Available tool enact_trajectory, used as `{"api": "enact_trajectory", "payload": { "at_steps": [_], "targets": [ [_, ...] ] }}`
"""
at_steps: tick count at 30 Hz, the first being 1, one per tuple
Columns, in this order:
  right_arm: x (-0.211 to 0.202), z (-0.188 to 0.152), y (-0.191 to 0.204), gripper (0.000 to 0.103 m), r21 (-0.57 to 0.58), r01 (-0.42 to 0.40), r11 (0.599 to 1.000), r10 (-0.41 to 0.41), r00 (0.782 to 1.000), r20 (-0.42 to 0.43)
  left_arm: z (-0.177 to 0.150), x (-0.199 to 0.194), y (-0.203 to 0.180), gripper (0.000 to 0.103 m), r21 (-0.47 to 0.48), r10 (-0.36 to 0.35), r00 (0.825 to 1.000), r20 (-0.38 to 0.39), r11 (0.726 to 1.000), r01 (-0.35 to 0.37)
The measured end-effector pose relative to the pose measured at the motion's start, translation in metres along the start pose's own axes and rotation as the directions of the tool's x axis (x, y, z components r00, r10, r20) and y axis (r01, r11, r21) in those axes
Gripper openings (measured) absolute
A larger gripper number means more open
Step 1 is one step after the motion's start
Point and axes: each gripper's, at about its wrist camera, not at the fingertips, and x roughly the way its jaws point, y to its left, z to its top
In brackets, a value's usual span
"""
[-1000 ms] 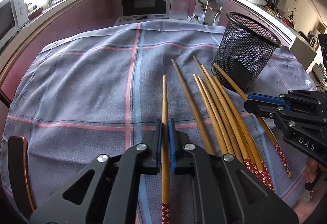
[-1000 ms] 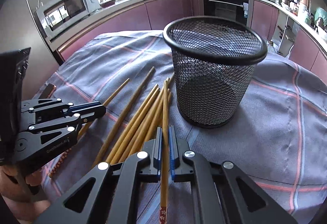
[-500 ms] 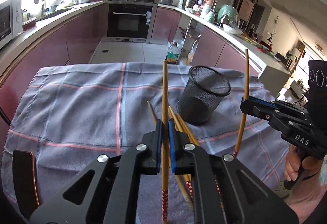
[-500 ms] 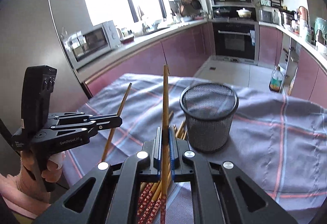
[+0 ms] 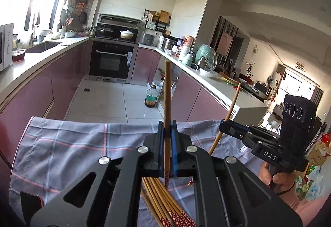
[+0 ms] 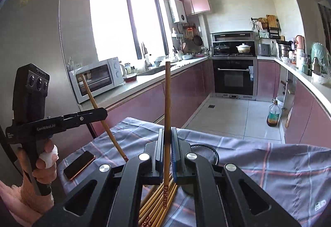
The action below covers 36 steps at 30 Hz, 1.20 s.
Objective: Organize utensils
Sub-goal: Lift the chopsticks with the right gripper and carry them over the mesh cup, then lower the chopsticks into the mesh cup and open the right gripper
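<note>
Both clamped: left gripper (image 5: 167,138) on one brown wooden chopstick (image 5: 167,102), right gripper (image 6: 166,144) on another (image 6: 167,102), lifted above plaid-clothed table (image 6: 279,165). Next: tip into black mesh cup (image 6: 203,149).

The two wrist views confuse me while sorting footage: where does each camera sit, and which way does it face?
Left wrist: on the left tool, facing the oven; shows its chopstick and the right hand.
Right wrist: on the right tool, facing the window and microwave; shows the left hand.
Shared: oven, checked cloth, loose chopsticks.
</note>
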Motion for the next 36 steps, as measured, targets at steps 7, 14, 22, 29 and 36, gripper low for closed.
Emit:
{"api": "enact_trajectory", "payload": {
  "at_steps": [7,14,22,29,36],
  "targets": [
    [0.001,0.022,-0.012,0.005,-0.011,0.063,0.998,-0.062,0.995,0.072,0.039,0.004,-0.021,0.007,-0.005,-0.022,0.999,0.038,1.0,0.023],
    [0.023,0.025,-0.027,0.005,0.001,0.098,0.995,-0.098,0.992,0.083,0.058,0.037,-0.046,0.007,0.017,-0.01,0.999,0.032,1.0,0.009],
    [0.065,0.003,-0.035,0.005,-0.007,0.116,0.993,-0.116,0.993,-0.024,0.034,0.104,-0.057,0.007,0.045,0.017,0.998,-0.066,0.999,-0.014],
    [0.097,-0.011,-0.045,0.005,0.024,0.119,0.993,-0.115,0.984,-0.133,0.002,0.158,-0.049,0.007,0.031,0.036,0.981,-0.19,0.999,-0.03],
    [0.113,-0.019,-0.053,0.008,0.059,0.15,0.987,-0.137,0.973,-0.186,-0.026,0.195,-0.026,0.014,0.065,0.075,0.959,-0.272,0.996,-0.06]
  ]
}}
